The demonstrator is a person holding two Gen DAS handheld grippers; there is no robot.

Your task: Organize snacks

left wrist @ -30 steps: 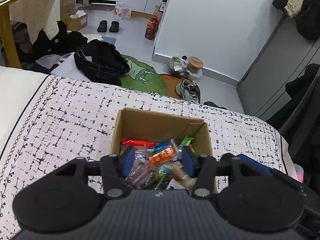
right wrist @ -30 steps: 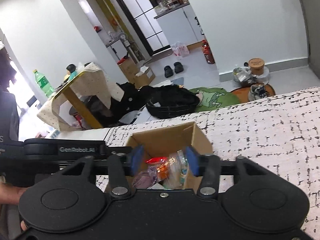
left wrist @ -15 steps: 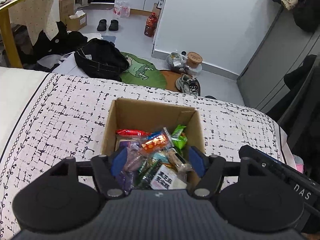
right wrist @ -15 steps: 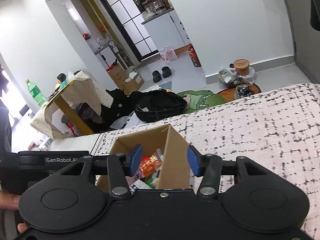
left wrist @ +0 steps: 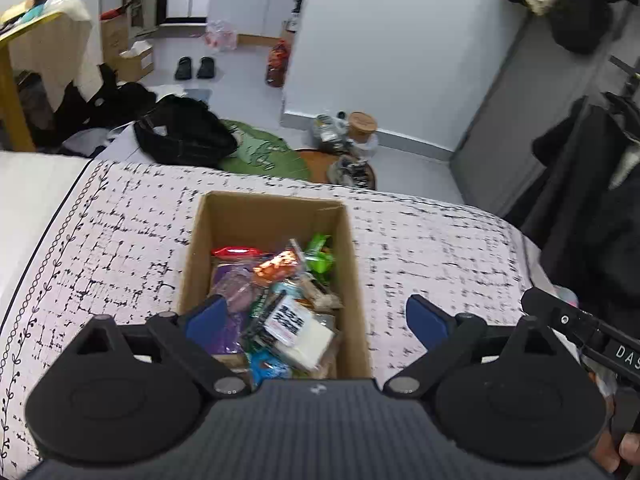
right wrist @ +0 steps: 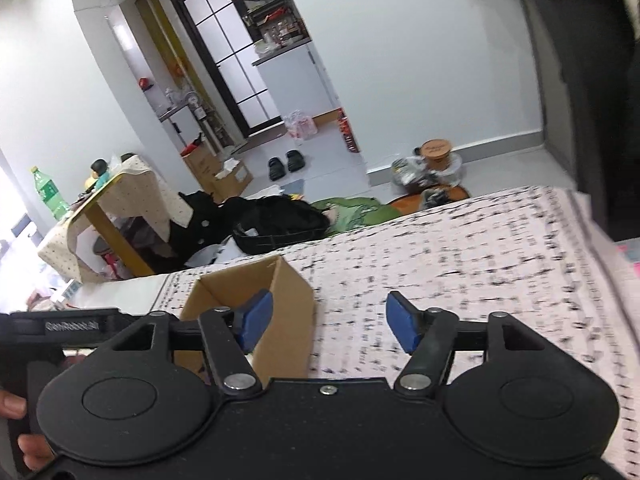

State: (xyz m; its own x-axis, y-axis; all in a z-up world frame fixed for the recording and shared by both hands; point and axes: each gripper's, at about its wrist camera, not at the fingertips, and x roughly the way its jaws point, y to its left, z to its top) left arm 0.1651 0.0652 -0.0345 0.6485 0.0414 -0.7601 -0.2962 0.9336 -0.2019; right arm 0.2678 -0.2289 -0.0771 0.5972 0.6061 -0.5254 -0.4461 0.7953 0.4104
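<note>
Brown corrugated cardboard box (left wrist: 272, 216): matt. Crinkled glossy plastic snack wrappers (left wrist: 280, 272) inside. White black-flecked woven cloth bedcover (left wrist: 432, 248): matt, textured.

Even, bright indoor light—blown-out window glare at far left (right wrist view)—fisheye-bent edges, motion-smeared bedspread (right wrist: 460, 264).
</note>
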